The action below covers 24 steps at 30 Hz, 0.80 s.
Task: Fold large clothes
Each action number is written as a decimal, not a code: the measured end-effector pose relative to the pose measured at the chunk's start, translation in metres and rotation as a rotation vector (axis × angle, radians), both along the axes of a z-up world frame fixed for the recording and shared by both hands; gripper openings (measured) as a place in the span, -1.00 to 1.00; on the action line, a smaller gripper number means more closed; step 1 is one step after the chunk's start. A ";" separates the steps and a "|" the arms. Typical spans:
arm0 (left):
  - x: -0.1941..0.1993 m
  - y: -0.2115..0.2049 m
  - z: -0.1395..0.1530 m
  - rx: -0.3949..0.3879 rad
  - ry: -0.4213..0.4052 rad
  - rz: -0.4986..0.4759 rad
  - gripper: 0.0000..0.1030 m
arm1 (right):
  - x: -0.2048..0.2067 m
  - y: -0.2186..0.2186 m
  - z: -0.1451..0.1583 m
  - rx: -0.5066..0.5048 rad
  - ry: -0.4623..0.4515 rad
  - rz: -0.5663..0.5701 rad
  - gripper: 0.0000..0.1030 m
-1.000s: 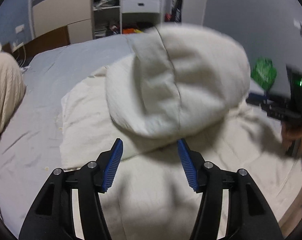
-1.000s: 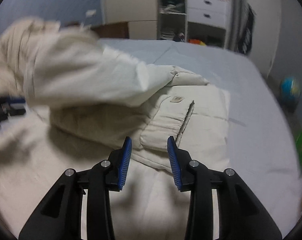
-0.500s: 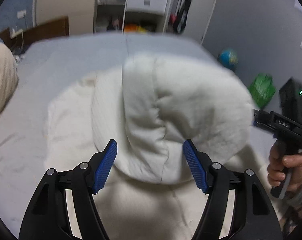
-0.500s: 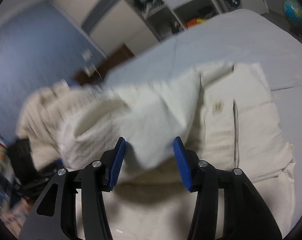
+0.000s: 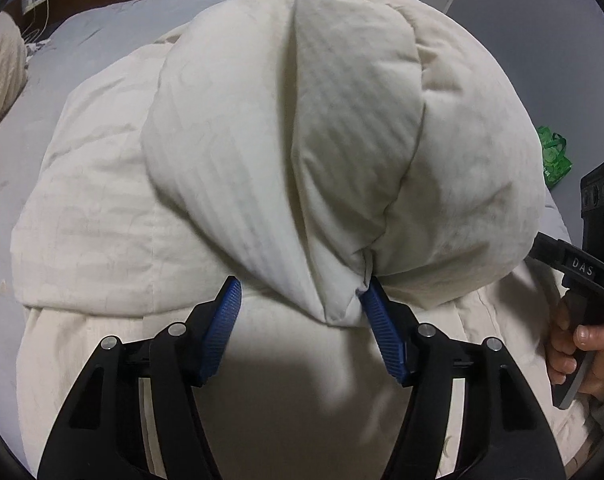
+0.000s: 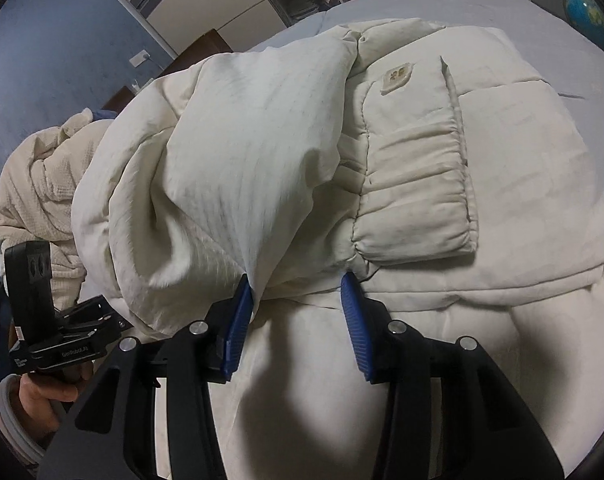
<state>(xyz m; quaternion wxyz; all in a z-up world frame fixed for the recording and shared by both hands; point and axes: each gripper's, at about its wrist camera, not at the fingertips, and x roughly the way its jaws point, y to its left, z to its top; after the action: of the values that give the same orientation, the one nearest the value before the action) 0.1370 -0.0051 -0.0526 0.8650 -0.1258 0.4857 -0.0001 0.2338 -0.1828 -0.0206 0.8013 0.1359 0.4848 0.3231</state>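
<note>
A large cream padded jacket (image 6: 501, 184) lies spread across a bed (image 5: 102, 36) covered in a grey-blue sheet. 1 puffy part of it, with a faint woven stripe, is doubled over on top of the flat body. On the chest is a flap pocket (image 6: 413, 200), and above it a small sewn patch (image 6: 396, 76) with a gold emblem too small to read.

The left tool (image 5: 302, 286) points down at the jacket with its 2 blue ribbed pads apart. A corner of the doubled-over part hangs between them and touches only the right-hand pad; the other pad is clear, so nothing is clamped. Its jaws have just been closing a little.

The right tool (image 6: 294, 280) is also parted. A gathered fold of fabric meets its left-hand pad, the right-hand pad stands free just below the pocket, and nothing is pinched. Its jaws have also just been closing.

Seen from the left wrist, the right tool's black body carries white letters "DAS" (image 5: 583, 270), held by the person's right hand (image 5: 581, 356). Seen from the right wrist, the left tool's body carries a label reading "GenRobot.AI" (image 6: 74, 354), held by the left hand (image 6: 42, 396).

Beside the jacket lies a cream knitted garment (image 6: 34, 184). Beyond the bed are a green printed bag (image 5: 553, 156), its print unreadable, and a globe (image 6: 585, 8).
</note>
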 end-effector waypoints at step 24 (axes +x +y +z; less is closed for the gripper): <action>-0.137 0.137 0.022 -0.168 0.253 0.247 0.59 | -0.036 -0.223 0.018 -0.003 0.269 -0.215 0.15</action>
<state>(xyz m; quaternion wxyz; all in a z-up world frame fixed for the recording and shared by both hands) -0.0001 0.1318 -0.0310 0.7770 -0.2554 0.5696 0.0812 0.1976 -0.4054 -0.0021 0.7592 0.2278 0.5710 0.2136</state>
